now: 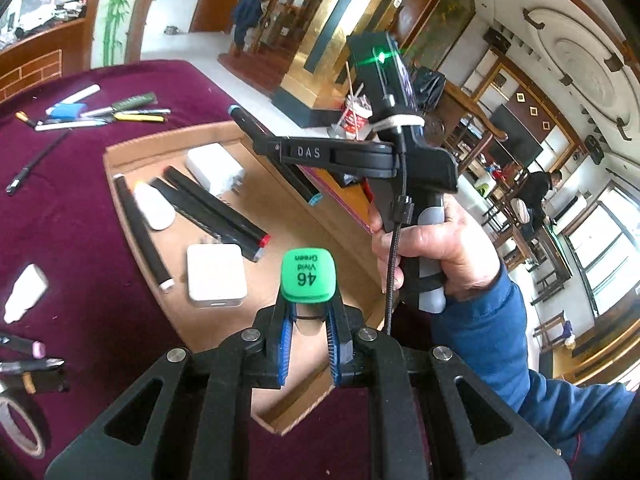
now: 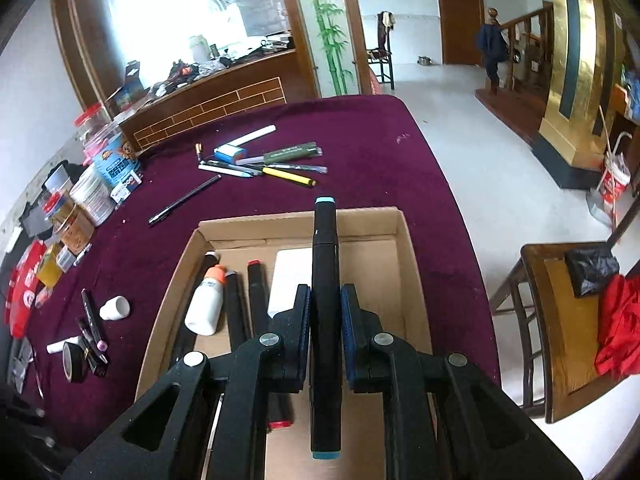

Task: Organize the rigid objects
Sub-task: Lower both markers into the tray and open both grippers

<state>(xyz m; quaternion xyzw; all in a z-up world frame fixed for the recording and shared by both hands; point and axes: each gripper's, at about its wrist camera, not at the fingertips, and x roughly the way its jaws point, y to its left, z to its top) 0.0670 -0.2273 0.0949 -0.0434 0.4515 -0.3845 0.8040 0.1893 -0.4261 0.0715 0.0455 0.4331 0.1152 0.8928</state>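
Observation:
My left gripper point(image 1: 308, 322) is shut on a marker whose green cap point(image 1: 308, 280), printed "46 Vivid Green", faces the camera. It hovers over the near part of a cardboard tray point(image 1: 120, 152). My right gripper point(image 2: 325, 304) is shut on a black marker with blue ends point(image 2: 325, 248), held lengthwise over the same tray point(image 2: 400, 240). In the left wrist view a hand point(image 1: 432, 248) holds the right gripper point(image 1: 260, 140) above the tray's far side. In the tray lie several black markers point(image 1: 216, 204), two white adapters point(image 1: 216, 278) and a white bottle with an orange cap point(image 2: 206, 304).
A burgundy cloth point(image 2: 360, 144) covers the table. A pile of pens point(image 2: 264, 166) lies beyond the tray. Jars point(image 2: 100, 176) stand at the left edge, with a tape roll point(image 2: 74, 360), loose markers point(image 2: 92, 320) and a white cap point(image 2: 116, 308) nearby. A wooden chair point(image 2: 560, 320) stands at the right.

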